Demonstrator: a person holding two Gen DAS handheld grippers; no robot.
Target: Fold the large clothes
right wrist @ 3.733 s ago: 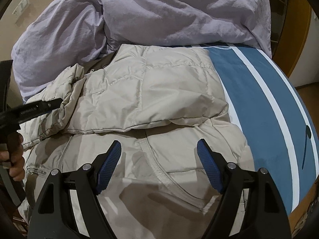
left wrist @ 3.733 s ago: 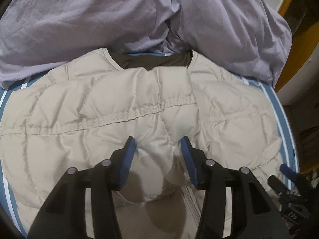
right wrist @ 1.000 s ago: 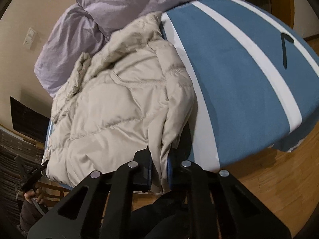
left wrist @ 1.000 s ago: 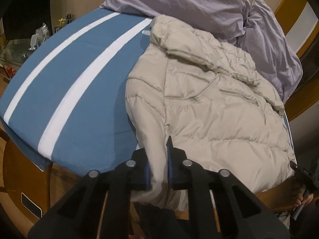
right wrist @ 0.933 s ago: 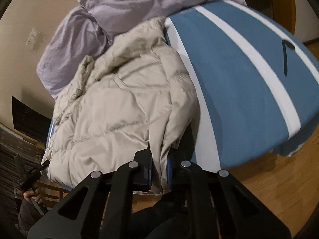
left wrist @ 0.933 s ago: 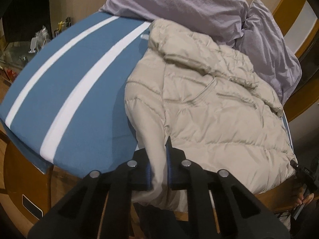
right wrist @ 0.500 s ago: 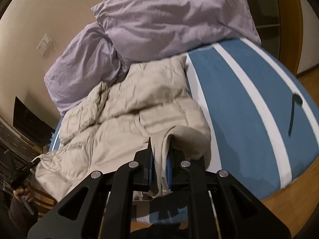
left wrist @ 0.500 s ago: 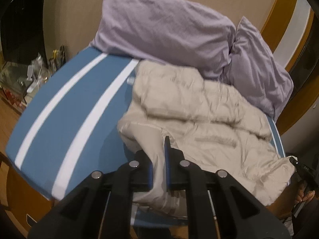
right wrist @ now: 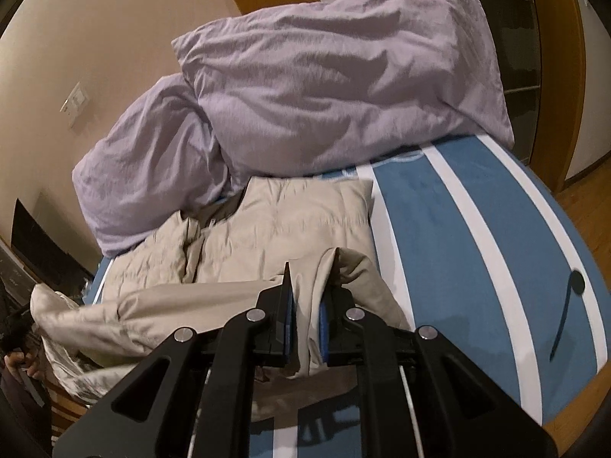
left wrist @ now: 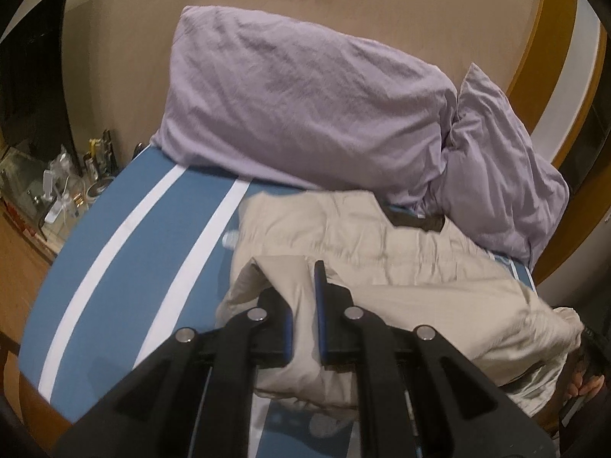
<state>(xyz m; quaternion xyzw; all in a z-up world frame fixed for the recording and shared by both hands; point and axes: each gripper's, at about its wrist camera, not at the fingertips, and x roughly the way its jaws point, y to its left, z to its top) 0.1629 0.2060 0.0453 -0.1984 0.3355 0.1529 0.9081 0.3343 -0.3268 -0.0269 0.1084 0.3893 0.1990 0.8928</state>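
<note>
The left claw (left wrist: pixel 304 305) is clamped on a fold of the beige quilted puffer jacket (left wrist: pixel 401 263), its blue pads pinching the cloth at the jacket's near left corner. The right claw (right wrist: pixel 305 305) is likewise closed on a pinch of the same jacket (right wrist: pixel 275 236) at the near right corner, with the fabric bunched up between its pads and hanging below them.

The jacket lies on the bed with a blue cover striped in white (left wrist: pixel 126 267), straight ahead of both claws. Its long axis runs away from the claws toward the two crumpled lilac pillows (left wrist: pixel 305 107) leaning against the wall at the head of the bed. The dark-lined collar opening points toward those pillows and nearly touches them. The near hem is raised off the cover and stretched between the two claws.

The left view alone shows, to the left of its claw beyond the bed edge, a cluttered low shelf of small items (left wrist: pixel 65 191), and at far right a hand (left wrist: pixel 586 378) at the jacket's other corner. The right view alone shows a thin black strap (right wrist: pixel 569 305) lying on the blue cover to the right of its claw, a wall switch plate (right wrist: pixel 76 103) up left, and a wooden door frame (right wrist: pixel 557 76) beyond the pillows (right wrist: pixel 343 87).
</note>
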